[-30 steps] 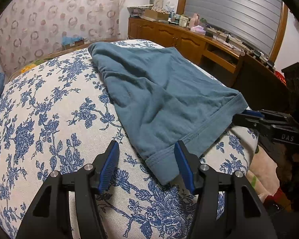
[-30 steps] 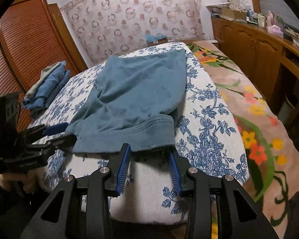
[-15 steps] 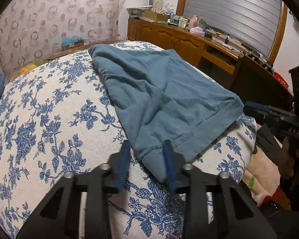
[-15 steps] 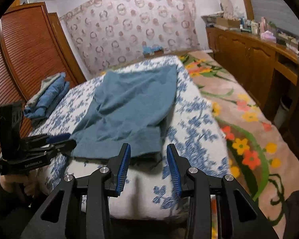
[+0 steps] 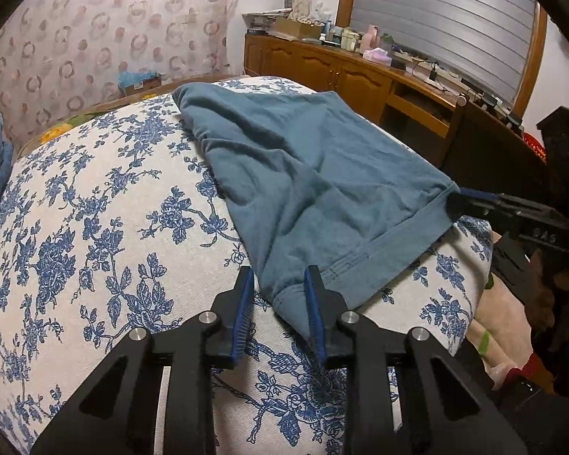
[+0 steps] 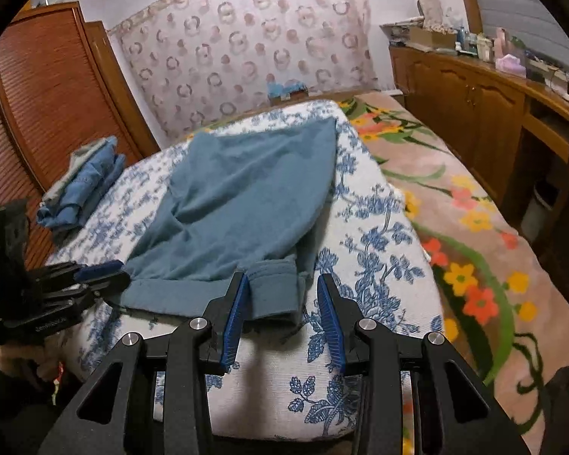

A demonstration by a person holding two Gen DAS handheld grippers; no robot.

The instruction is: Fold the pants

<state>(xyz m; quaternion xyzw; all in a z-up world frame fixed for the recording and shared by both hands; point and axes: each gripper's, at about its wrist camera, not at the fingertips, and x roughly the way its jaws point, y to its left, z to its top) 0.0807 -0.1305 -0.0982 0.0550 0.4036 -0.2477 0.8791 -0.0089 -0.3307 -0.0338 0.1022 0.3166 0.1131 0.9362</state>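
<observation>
Teal blue pants [image 5: 315,185] lie spread on a blue-flowered white cushion [image 5: 95,235], waistband toward me. My left gripper [image 5: 278,305] is open, with the near waistband corner between its blue pads but not clamped. My right gripper [image 6: 284,309] is open around the other waistband corner of the pants [image 6: 242,204], which is bunched and lifted a little. In the left wrist view the right gripper [image 5: 474,204] touches the far waistband corner. In the right wrist view the left gripper [image 6: 95,276] sits at the left corner.
Folded blue clothes [image 6: 83,185] lie at the cushion's far left. A flowered pink blanket [image 6: 470,227] covers the bed to the right. Wooden cabinets [image 5: 322,72] with clutter stand on the right, a wooden wardrobe [image 6: 45,94] on the left.
Both grippers have closed in on the waistband corners. The left jaws narrowed, then widened slightly. The right jaws widened and the corner there is now bunched up.
</observation>
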